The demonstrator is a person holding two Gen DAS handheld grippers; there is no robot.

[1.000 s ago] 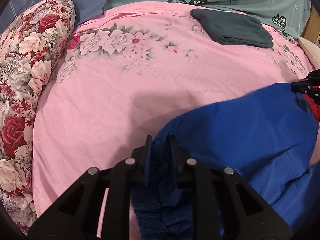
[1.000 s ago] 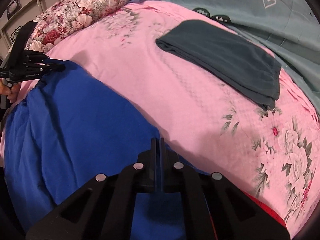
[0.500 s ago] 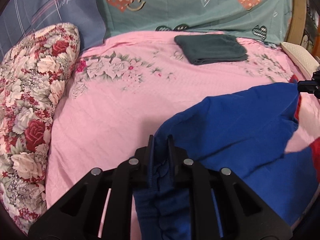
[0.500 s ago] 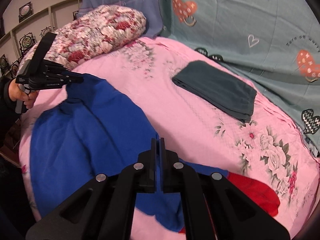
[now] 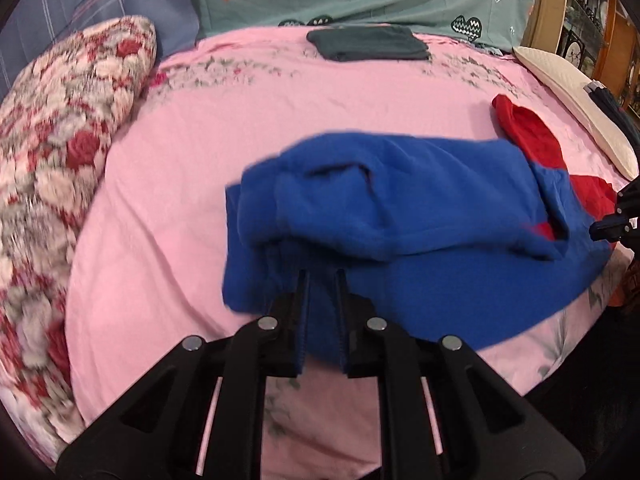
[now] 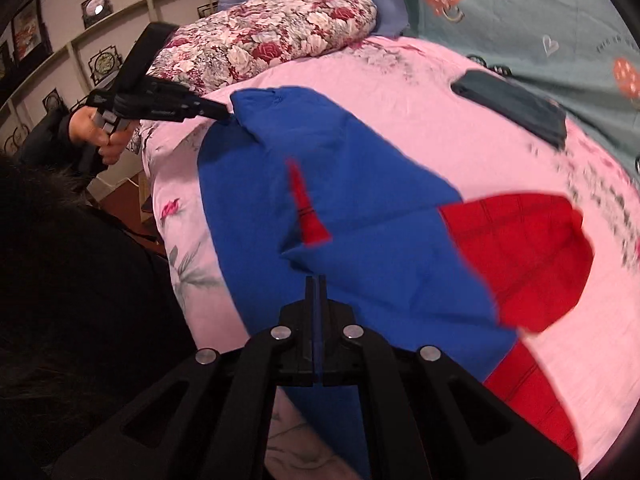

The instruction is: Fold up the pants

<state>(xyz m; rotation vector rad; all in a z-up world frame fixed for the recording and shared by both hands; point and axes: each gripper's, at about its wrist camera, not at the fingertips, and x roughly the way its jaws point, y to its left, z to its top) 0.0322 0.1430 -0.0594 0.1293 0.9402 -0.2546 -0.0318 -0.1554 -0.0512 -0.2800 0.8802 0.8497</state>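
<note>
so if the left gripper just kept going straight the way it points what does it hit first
Most likely the blue pants themselves: the left gripper is shut on their near edge, and the bunched blue fabric rises straight ahead of the fingers. Beyond that lies the pink bedsheet; depth is hard to judge through the fisheye.

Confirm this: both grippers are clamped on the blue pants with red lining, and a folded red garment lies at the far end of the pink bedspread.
Wrong in one respect: the folded garment at the far end of the pink bedspread is dark grey, as the left wrist view shows. Both the left gripper and right gripper do clamp the blue pants with red lining.
</note>
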